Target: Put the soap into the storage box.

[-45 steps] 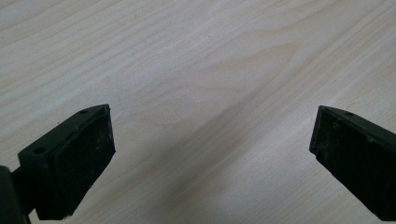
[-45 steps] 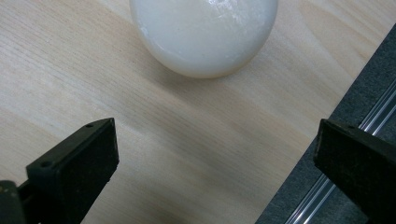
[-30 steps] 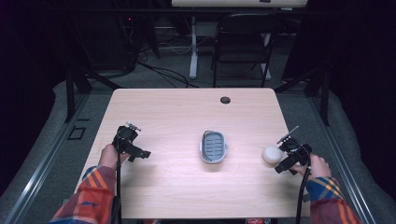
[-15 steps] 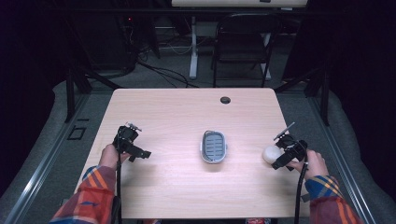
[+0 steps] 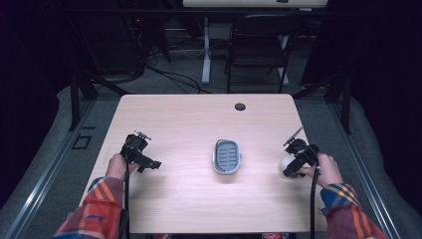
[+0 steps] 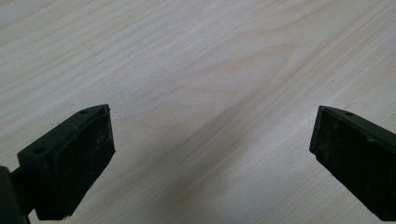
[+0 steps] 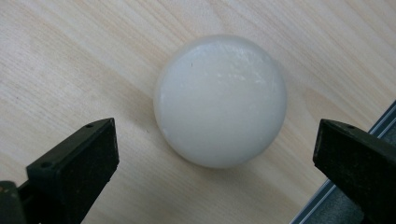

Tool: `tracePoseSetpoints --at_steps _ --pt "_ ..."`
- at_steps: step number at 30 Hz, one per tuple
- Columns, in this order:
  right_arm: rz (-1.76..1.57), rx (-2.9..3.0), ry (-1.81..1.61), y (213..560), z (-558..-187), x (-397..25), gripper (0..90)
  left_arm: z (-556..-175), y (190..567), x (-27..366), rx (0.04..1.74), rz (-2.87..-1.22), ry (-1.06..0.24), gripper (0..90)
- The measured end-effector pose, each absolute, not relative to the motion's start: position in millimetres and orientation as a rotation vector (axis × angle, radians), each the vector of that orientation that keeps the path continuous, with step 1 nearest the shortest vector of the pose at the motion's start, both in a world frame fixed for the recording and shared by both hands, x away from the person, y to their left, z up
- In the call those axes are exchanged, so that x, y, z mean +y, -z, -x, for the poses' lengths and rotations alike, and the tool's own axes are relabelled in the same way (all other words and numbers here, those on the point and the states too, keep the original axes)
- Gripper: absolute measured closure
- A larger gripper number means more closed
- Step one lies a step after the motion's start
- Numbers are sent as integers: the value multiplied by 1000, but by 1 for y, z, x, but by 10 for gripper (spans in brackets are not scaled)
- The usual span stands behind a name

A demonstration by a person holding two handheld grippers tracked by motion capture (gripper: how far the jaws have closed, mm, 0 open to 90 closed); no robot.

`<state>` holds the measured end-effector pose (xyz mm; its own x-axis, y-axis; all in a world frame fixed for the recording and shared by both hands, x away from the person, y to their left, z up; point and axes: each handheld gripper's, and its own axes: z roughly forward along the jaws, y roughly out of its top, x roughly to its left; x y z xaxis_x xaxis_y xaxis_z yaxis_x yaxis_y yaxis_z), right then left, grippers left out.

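Nothing is done yet, I judge. The soap (image 7: 220, 100) lies on the counter (image 5: 189, 124), near its right edge. The right claw (image 7: 215, 154) is wide around it, not touching. The left claw (image 6: 210, 154) is wide, empty. The dish (image 5: 227, 156) is empty.

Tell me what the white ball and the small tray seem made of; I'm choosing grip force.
White ball: looks like smooth, slightly translucent soap or wax, with a soft satin sheen; which one is unclear. Tray: probably moulded plastic, grey rim with a bluish ribbed floor, matte. Both grippers are open.
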<state>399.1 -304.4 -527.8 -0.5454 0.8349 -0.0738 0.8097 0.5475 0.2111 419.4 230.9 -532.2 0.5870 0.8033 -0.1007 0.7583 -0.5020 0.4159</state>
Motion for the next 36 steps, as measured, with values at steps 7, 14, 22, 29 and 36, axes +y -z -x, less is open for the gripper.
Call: tracePoseSetpoints --at_steps 7,14,22,29,36 --pt "-1307 2695 -64 525 -415 -300 0 -420 532 231 1253 -2405 -147 0" --pt "-1370 2686 -126 531 -421 -296 0 -420 533 231 1253 -2405 -147 0" --pt "-1377 2696 -101 535 -428 -293 0 -420 533 231 1256 -2406 -148 0" --pt "-1379 2733 -43 533 -430 -294 1 -420 532 231 1254 -2407 -150 0" --pt "-1403 2713 -85 538 -430 -293 152 -420 533 231 1256 -2409 -148 0"
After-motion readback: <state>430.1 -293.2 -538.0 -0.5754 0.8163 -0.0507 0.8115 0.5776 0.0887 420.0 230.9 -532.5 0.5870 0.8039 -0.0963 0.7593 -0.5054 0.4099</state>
